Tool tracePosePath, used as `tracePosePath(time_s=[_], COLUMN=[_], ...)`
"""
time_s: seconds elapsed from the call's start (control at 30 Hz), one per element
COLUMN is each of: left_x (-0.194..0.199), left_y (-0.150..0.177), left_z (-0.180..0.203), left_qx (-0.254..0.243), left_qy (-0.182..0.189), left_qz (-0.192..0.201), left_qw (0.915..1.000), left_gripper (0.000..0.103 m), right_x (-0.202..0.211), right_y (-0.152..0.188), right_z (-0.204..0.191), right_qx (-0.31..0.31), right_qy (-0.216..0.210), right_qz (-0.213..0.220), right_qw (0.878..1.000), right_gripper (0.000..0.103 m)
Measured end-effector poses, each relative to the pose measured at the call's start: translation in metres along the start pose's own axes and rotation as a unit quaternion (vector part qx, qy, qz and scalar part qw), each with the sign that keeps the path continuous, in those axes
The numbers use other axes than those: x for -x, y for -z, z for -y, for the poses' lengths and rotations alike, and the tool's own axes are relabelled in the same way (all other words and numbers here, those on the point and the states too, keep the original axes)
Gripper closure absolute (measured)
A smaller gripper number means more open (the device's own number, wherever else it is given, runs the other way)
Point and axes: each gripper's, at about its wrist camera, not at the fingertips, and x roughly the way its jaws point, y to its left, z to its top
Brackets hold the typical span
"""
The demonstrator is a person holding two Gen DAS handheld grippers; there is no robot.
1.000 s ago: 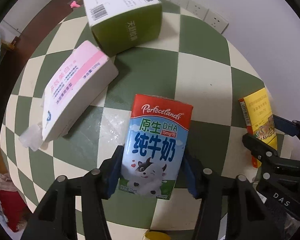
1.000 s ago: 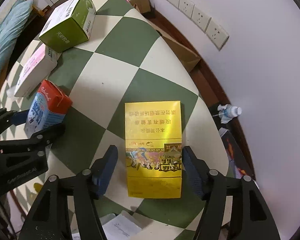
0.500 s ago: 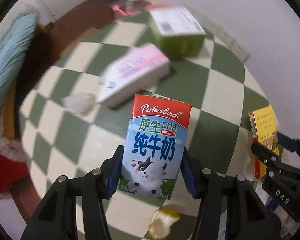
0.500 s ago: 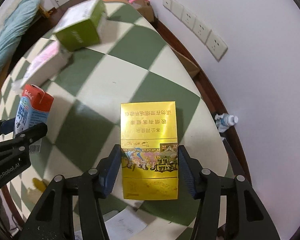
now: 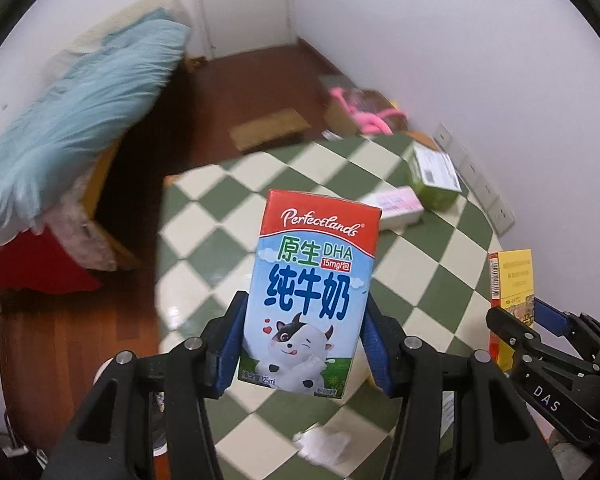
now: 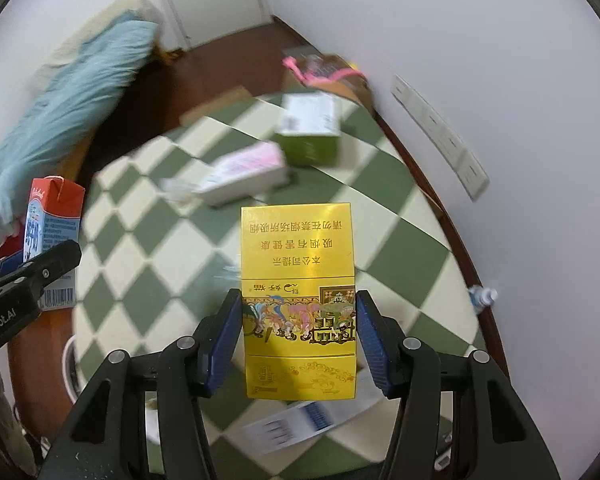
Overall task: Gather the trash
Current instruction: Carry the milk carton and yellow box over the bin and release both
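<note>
Your left gripper [image 5: 304, 344] is clamping the milk carton [image 5: 312, 280] upright between its blue pads, and your right gripper [image 6: 299, 336] is gripping the yellow cigarette pack [image 6: 299, 280] the same way, both items hanging above the checkered table [image 5: 220, 248]. Below them two boxes are lying near the wall: one pink box [image 6: 248, 168] and one green box [image 6: 310, 132] just beside it. One crumpled tissue [image 5: 324, 446] is sitting at the near edge.
</note>
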Motion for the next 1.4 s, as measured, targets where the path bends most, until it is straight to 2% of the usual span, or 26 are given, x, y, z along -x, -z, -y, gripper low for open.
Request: tracePosePath(time_s=[0.2,0.4,0.57,0.63,0.73,0.83,0.87,0.9,1.03,1.07,1.13,1.2,1.23,1.27,1.4], left_x=[0.046,0.078,0.083,0.074,0.047,0.011,-0.002,-0.021,-0.070,-0.084,-0.099,-0.107,-0.110,-0.112,-0.112], left_y=[0.021,0.048,0.082,0.100,0.134,0.167,0.178,0.192,0.223,0.231,0.241,0.252,0.258,0.265,0.288], left_z=[-0.062,-0.133,-0.203,-0.236,-0.289,-0.335,-0.350,-0.368,-0.402,-0.411,-0.420,-0.426,-0.430,-0.432,-0.441], left_qx=[0.046,0.093,0.148,0.182,0.236,0.287,0.301,0.324,0.367,0.382,0.396,0.411,0.419,0.426,0.439], left_qy=[-0.016,-0.047,-0.061,-0.050,-0.044,-0.034,-0.028,-0.018,0.014,0.021,0.028,0.031,0.033,0.034,-0.003], left_qz=[0.033,0.056,0.045,0.025,-0.015,-0.061,-0.078,-0.097,-0.148,-0.161,-0.176,-0.183,-0.186,-0.189,-0.199], left_qw=[0.9982,0.9930,0.9860,0.9817,0.9706,0.9554,0.9499,0.9410,0.9180,0.9097,0.9007,0.8926,0.8884,0.8841,0.8760], left_gripper=[0.053,0.053,0.053,0.053,0.053,0.053,0.053,0.053,0.053,0.052,0.051,0.037,0.017,0.009,0.009], right_x=[0.041,0.061,0.056,0.045,0.020,-0.014,-0.028,-0.040,-0.090,-0.100,-0.123,-0.140,-0.147,-0.156,-0.184], right_y=[0.014,0.031,0.053,0.063,0.084,0.105,0.112,0.118,0.145,0.152,0.161,0.168,0.171,0.173,0.182], right_z=[-0.072,-0.154,-0.230,-0.262,-0.310,-0.348,-0.359,-0.368,-0.408,-0.417,-0.436,-0.452,-0.460,-0.468,-0.498], right_qx=[0.041,0.091,0.135,0.152,0.180,0.199,0.203,0.208,0.231,0.234,0.248,0.260,0.267,0.273,0.299], right_qy=[-0.049,-0.097,-0.126,-0.137,-0.151,-0.158,-0.161,-0.161,-0.157,-0.155,-0.148,-0.144,-0.142,-0.139,-0.131], right_qz=[0.031,0.039,0.027,0.011,-0.024,-0.066,-0.084,-0.098,-0.158,-0.169,-0.190,-0.204,-0.211,-0.216,-0.233], right_qw=[0.997,0.990,0.982,0.979,0.972,0.965,0.962,0.960,0.947,0.945,0.938,0.933,0.930,0.927,0.916], right_gripper=[0.045,0.045,0.045,0.045,0.045,0.045,0.045,0.045,0.045,0.045,0.045,0.045,0.045,0.045,0.045])
